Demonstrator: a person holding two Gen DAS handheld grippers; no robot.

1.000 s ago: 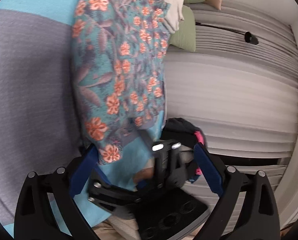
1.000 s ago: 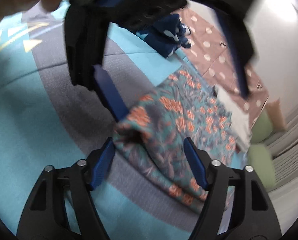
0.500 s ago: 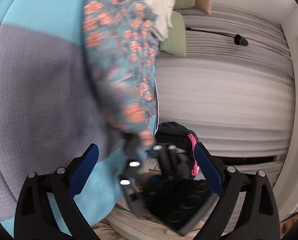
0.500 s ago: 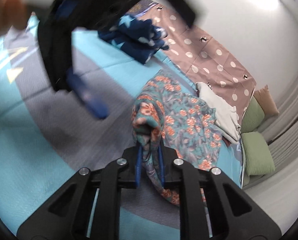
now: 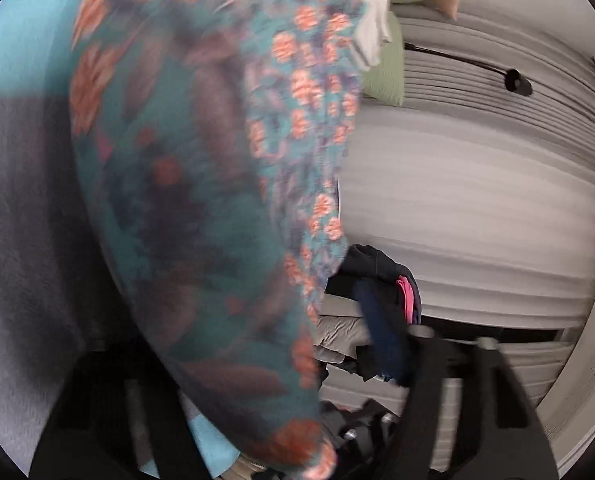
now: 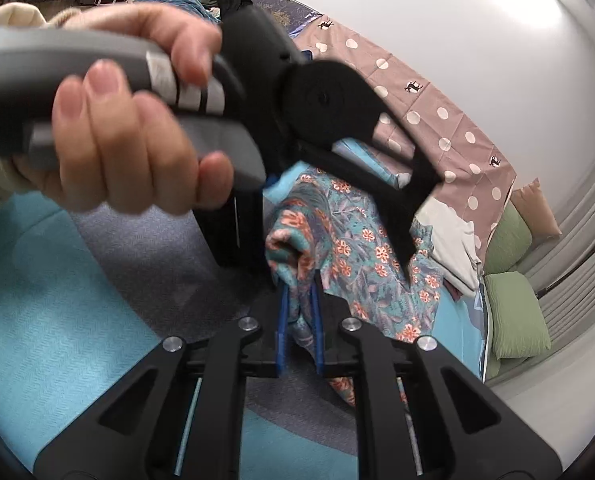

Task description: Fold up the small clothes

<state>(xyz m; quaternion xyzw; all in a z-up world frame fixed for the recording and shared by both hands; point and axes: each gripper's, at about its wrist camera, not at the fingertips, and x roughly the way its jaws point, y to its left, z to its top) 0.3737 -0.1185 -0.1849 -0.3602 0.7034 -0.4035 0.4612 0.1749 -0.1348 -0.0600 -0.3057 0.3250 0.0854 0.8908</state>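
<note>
On the teal-and-grey bed cover [image 6: 57, 320], largest thing first: the cover itself, then a pink dotted sheet [image 6: 437, 120] behind the floral garment [image 6: 361, 264], green cushions [image 6: 517, 312] beyond the garment toward the curtain, and a white cloth [image 6: 453, 236] touching the garment's far edge.

The floral garment was the work item. It lay mostly on the cover, with its near corner lifted.

Right gripper [image 6: 299, 320]: jaws nearly closed, pinching that lifted corner. Fabric sat bunched between the blue pads. The grip looked firm.

Left gripper [image 6: 337, 216]: held by a hand [image 6: 117, 128], just above the garment. Jaws were closing, about half open. The left wrist view was blurred, with fabric draped across it, so I could not tell whether the pads had the cloth yet.

Risks from here:
- Left jaws may have closed on air or on a single layer. The edge would then sag and the fold would go crooked.
- Right grip held a bunched wad rather than a flat hem. Pulling could have dragged a crease into the fold.
- The white cloth touched the garment, so a lift could have snagged it along.

Containers: none were visible. A dark clothing pile [image 5: 381, 276] sat past the garment's near end, loose and not in anything.
</note>
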